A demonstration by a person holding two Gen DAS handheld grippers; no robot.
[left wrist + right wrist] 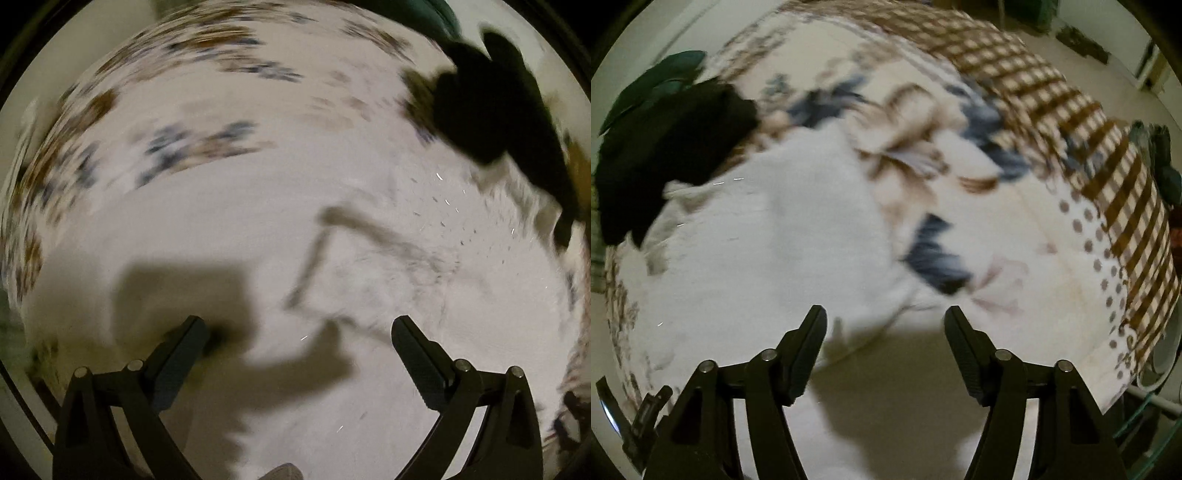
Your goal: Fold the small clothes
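A white garment (314,236) lies spread on the bed and fills most of the blurred left wrist view, with a folded seam line across its middle. It also shows in the right wrist view (768,243) at left centre. My left gripper (299,325) is open and empty just above the white cloth. My right gripper (884,314) is open and empty above the garment's near right edge. A black garment (491,107) lies at the upper right in the left wrist view and at the upper left in the right wrist view (665,147).
The bed has a flowered cream sheet (1015,229) with a brown checked border (1089,147). A dark green item (650,88) lies beyond the black garment. The floor and furniture show past the bed's right edge.
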